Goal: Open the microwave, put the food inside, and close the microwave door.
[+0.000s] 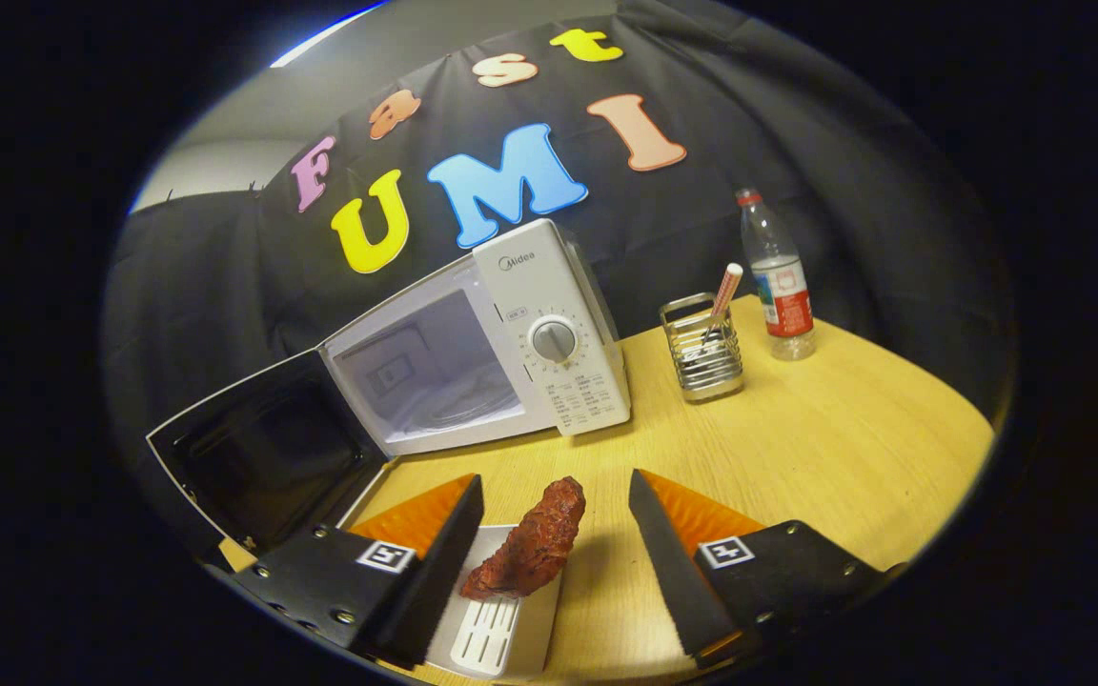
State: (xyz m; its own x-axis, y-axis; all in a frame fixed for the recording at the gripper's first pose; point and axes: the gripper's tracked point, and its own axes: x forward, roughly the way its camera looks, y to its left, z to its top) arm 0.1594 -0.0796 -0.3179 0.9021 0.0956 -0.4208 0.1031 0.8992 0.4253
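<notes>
1. Microwave [511,333]: beyond the claw, ahead-left, door [268,457] swung open, cavity bare.
2. Claw [554,562]: fingers spread wide, gripping nothing.
3. Meat piece [530,545]: between the fingers, nearer the left one, long axis pointing ahead, resting on a white tray [492,629].

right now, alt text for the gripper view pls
A reddish-brown piece of food lies on a white tray between the open gripper jaws, touched by neither. Beyond, on the wooden table, a white microwave stands with its door swung open.
</notes>
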